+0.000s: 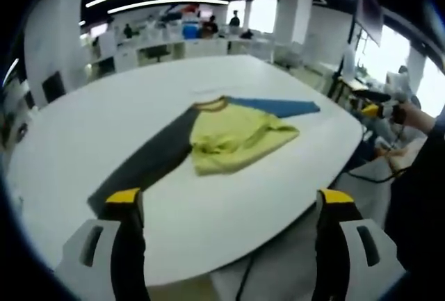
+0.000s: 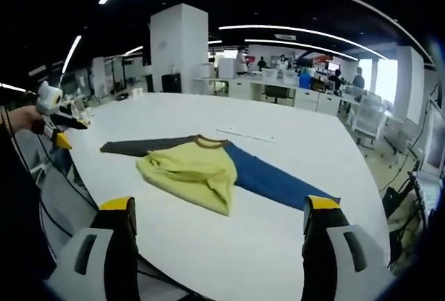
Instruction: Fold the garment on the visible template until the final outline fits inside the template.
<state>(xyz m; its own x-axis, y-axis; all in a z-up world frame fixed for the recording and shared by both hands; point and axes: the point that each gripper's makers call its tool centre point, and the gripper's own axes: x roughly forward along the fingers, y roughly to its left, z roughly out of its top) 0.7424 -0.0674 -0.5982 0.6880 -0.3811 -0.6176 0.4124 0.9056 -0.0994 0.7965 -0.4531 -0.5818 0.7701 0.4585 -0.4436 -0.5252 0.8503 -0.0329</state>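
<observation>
Garment (image 1: 233, 137) lies on the white table (image 1: 83, 127): yellow body bunched in a heap, grey sleeve (image 1: 142, 165) and blue sleeve (image 1: 278, 106) spread flat to opposite sides. Left gripper (image 1: 229, 204) jaws wide apart, holding nothing, short of the table edge. Right gripper (image 2: 219, 210) likewise spread and empty, garment (image 2: 195, 169) ahead of it.

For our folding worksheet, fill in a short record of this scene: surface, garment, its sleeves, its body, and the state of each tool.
surface: white table
garment: long-sleeved shirt, lying near the table's edge
sleeves: dark grey sleeve and blue sleeve, both stretched out flat to opposite sides
body: yellow panel bunched up and creased, brown collar
template: none that I can make out
left tool: open, above the table edge, short of the shirt
right tool: open, holding nothing
</observation>
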